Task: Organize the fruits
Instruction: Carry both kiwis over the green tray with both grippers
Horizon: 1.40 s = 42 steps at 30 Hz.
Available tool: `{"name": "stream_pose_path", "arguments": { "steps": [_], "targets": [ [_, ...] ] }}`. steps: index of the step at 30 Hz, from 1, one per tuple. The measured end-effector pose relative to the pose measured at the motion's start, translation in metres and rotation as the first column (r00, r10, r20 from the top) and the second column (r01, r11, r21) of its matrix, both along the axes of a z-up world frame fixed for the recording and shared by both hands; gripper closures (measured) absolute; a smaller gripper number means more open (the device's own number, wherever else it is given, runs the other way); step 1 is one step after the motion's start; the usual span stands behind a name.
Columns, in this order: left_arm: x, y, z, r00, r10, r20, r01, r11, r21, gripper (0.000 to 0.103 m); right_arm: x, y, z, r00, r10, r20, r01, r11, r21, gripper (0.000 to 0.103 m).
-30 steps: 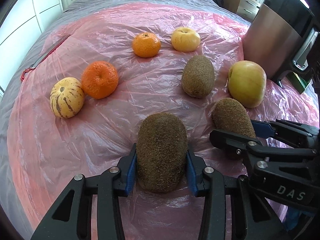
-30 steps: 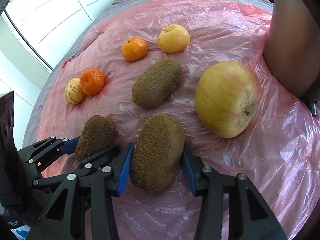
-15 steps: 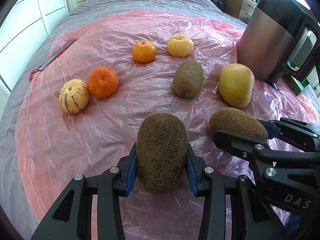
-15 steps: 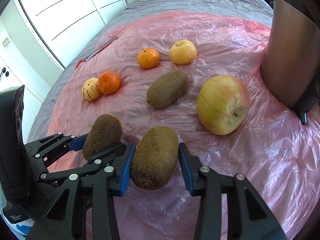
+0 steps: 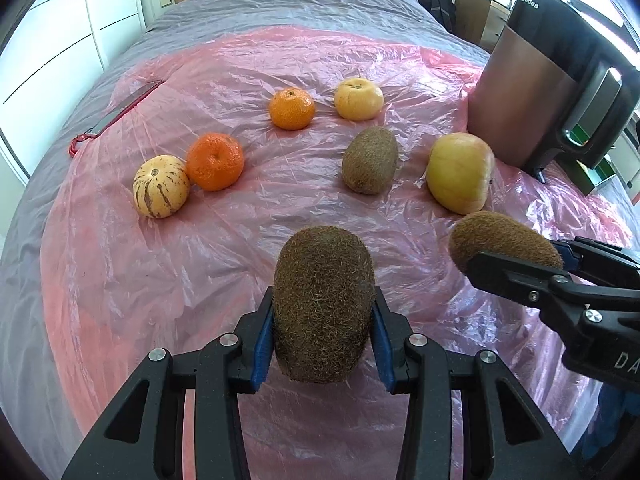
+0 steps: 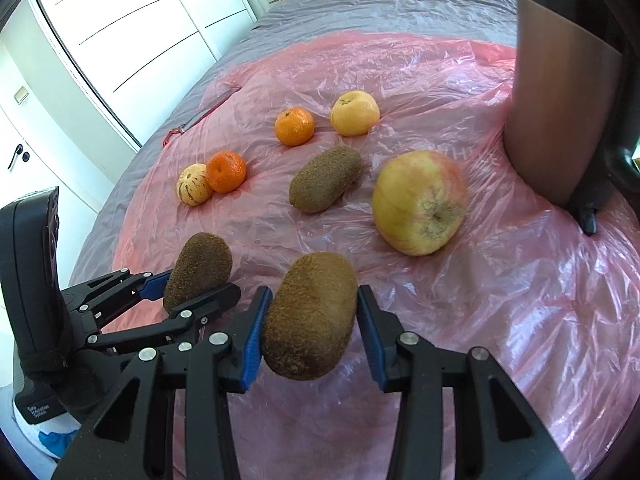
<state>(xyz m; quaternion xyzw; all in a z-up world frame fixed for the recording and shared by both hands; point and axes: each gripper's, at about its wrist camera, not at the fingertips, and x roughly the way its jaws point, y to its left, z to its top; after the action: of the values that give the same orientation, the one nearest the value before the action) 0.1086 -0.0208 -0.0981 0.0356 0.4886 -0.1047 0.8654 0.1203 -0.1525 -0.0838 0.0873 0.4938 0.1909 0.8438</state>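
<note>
My left gripper (image 5: 323, 320) is shut on a brown fuzzy kiwi (image 5: 323, 300), held clear of the pink plastic sheet (image 5: 200, 280). To its right, my right gripper (image 6: 310, 320) is shut on a second kiwi (image 6: 310, 312), also off the sheet. Each wrist view shows the other gripper with its kiwi (image 5: 500, 240) (image 6: 198, 268). A third kiwi (image 5: 370, 160) lies on the sheet ahead, beside a yellow-red apple (image 5: 460, 172). Further back lie two mandarins (image 5: 215, 162) (image 5: 292, 108), a pale yellow citrus (image 5: 359, 98) and a small striped melon (image 5: 161, 186).
The sheet covers a grey bed (image 5: 280, 4). A tall black and brown appliance (image 5: 540, 92) stands on the right, close behind the apple. A flat strip with a red end (image 5: 116, 116) lies at the sheet's left edge. White cupboards line the left wall.
Both grippers have risen with their kiwis, which now hang above the sheet. The fruit lying on the sheet looks smaller and farther away.
</note>
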Motion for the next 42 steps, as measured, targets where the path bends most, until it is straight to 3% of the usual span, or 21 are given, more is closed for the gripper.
{"name": "stream_pose_path", "arguments": {
  "steps": [10,23,42],
  "targets": [
    [-0.025,-0.025,0.027,0.998,-0.051,0.024,0.053,0.997,-0.056,0.066,-0.033,-0.048,0.017,0.999,-0.038,0.015,0.038,0.999,0.005,0.043],
    [-0.054,-0.100,0.058,0.979,-0.194,0.056,0.199,0.975,-0.101,0.066,-0.071,-0.129,0.037,0.987,-0.149,0.059,0.152,0.988,-0.032,0.043],
    [-0.063,-0.245,0.085,0.907,-0.413,0.085,0.421,0.901,-0.104,0.066,-0.095,-0.264,0.055,0.928,-0.350,0.123,0.354,0.935,-0.008,0.043]
  ]
}}
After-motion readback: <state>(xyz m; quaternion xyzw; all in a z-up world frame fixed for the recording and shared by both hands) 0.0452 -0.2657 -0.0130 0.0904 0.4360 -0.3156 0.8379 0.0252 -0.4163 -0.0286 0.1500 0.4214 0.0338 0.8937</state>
